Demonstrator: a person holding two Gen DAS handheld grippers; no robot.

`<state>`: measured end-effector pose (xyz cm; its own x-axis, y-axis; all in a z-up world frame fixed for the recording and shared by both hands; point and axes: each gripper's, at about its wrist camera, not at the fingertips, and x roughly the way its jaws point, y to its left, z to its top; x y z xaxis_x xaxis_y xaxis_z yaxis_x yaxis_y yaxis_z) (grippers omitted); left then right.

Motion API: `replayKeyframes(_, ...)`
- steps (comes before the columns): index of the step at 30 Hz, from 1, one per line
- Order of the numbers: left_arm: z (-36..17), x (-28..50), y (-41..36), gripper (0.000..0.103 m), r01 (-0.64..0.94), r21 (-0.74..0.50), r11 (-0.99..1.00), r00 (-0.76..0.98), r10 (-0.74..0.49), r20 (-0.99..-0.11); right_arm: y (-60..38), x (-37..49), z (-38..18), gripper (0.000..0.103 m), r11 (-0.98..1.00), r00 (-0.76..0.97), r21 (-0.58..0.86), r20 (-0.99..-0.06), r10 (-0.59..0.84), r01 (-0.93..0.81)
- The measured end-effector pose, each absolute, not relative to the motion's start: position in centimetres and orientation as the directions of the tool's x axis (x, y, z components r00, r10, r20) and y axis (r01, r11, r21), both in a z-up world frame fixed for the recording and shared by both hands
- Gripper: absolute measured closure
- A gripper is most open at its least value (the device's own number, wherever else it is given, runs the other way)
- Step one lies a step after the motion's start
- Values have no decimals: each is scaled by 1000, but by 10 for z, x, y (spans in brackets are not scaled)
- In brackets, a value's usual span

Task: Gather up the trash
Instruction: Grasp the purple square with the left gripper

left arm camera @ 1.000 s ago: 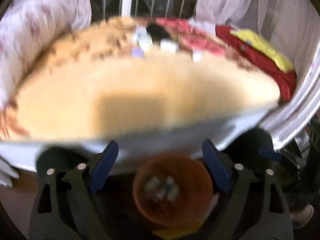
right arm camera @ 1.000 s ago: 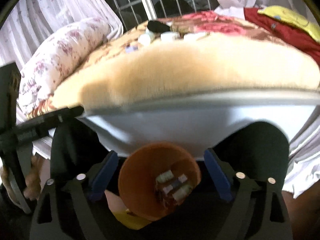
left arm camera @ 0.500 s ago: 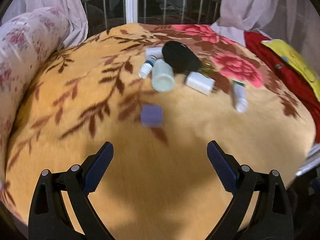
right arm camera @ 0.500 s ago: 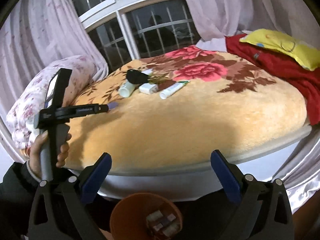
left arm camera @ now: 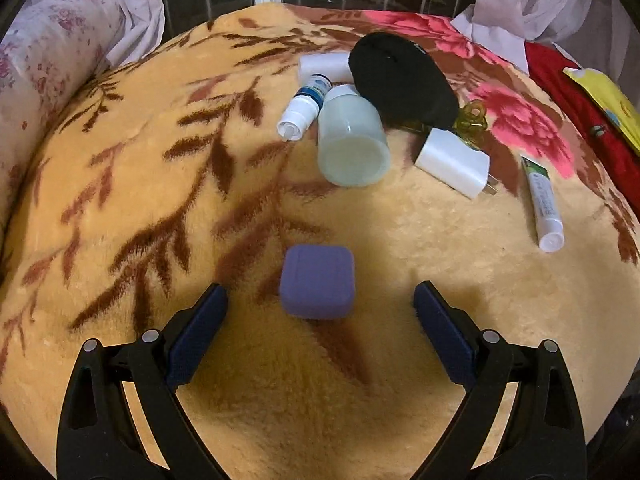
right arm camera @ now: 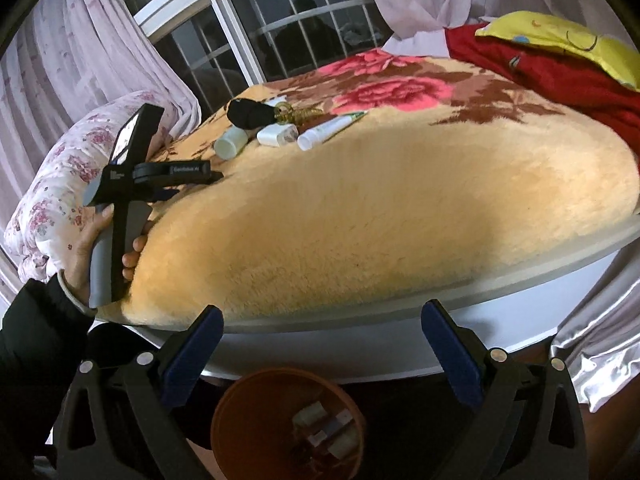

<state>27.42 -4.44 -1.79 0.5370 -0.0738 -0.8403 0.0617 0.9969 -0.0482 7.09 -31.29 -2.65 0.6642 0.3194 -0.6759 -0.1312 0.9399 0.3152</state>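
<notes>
My left gripper is open over the orange floral blanket, its jaws either side of a small purple case lying just ahead. Beyond lie a pale jar, a small dropper bottle, a white charger, a black pouch, a yellow hair clip and a white tube. My right gripper is open and empty at the bed's near edge, above an orange bin holding several pieces of trash. The left gripper also shows in the right wrist view.
A floral pillow lies at the bed's left side. A red cloth and a yellow pillow lie at the right. A barred window and curtains stand behind the bed.
My left gripper has risen from the bin and moved forward over the blanket to the purple case. My right gripper has lifted and pulled back from the bin.
</notes>
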Motion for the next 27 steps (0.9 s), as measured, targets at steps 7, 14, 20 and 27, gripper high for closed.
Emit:
replayKeyframes(7,-19,274,-47,45,66,-43,997,549,-72,-833,-300,73,-34,5,937,631,320,-701,332,-138)
replayKeyframes(14,-12,267,-46,72,82,-59,995,590,-97,-801,-286,67,-29,5,946,626,278,-711,319,-166)
replayKeyframes(20,0,241,-21,72,45,-117,992,610,-120,-783,-288,73,-2,5,953,668,240,-681,300,-184)
replayKeyframes(27,5,216,22,72,-74,-42,996,653,17,-757,-293,144,33,5,972,720,190,-655,231,-139)
